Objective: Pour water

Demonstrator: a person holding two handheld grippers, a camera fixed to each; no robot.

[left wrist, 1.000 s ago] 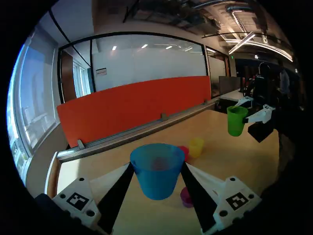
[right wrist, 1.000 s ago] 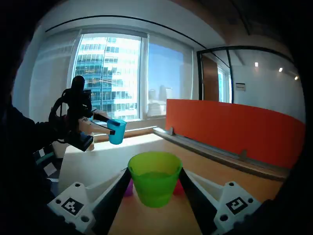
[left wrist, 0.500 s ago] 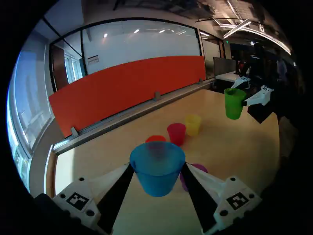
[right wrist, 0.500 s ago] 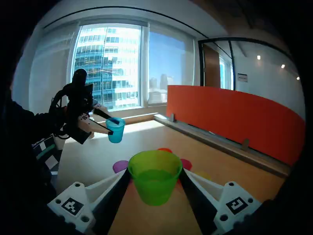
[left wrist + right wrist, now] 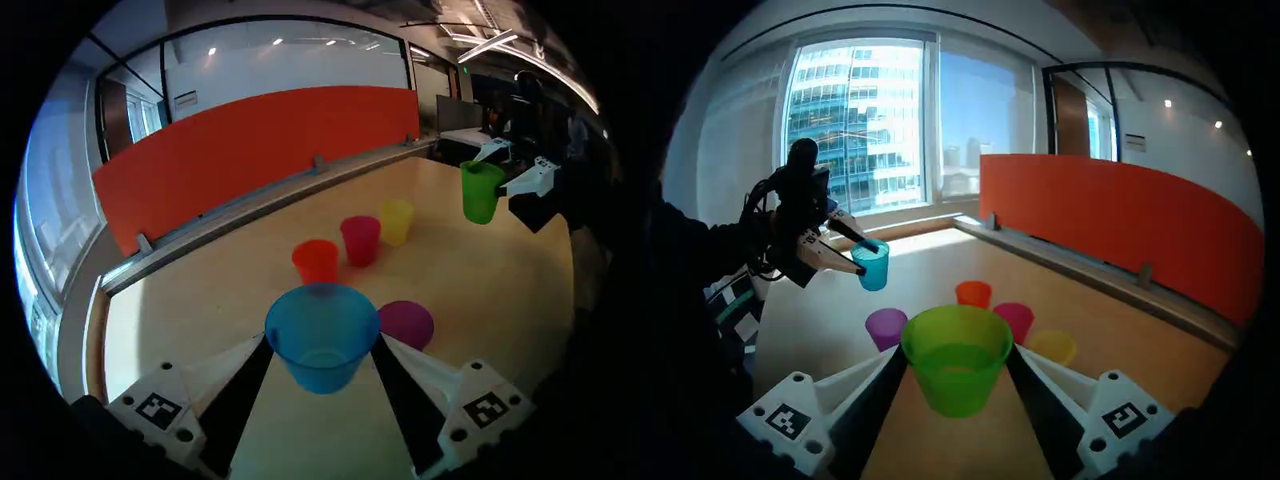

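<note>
Over the bench [image 5: 496, 280] | fingers of my right gripper [image 5: 958, 352] clamp the green cup [image 5: 957, 386], water inside | left gripper [image 5: 322, 342] fingers grip the blue cup [image 5: 322, 364], well apart | I'd bring the rims together, then tilt slowly.

No readable text anywhere — the wall sign [image 5: 186, 99] (small, blurred) stays illegible.

Base of orange cup [image 5: 316, 260] behind blue cup [image 5: 322, 336], pink cup [image 5: 1016, 318] partly behind green cup [image 5: 957, 368]
</note>
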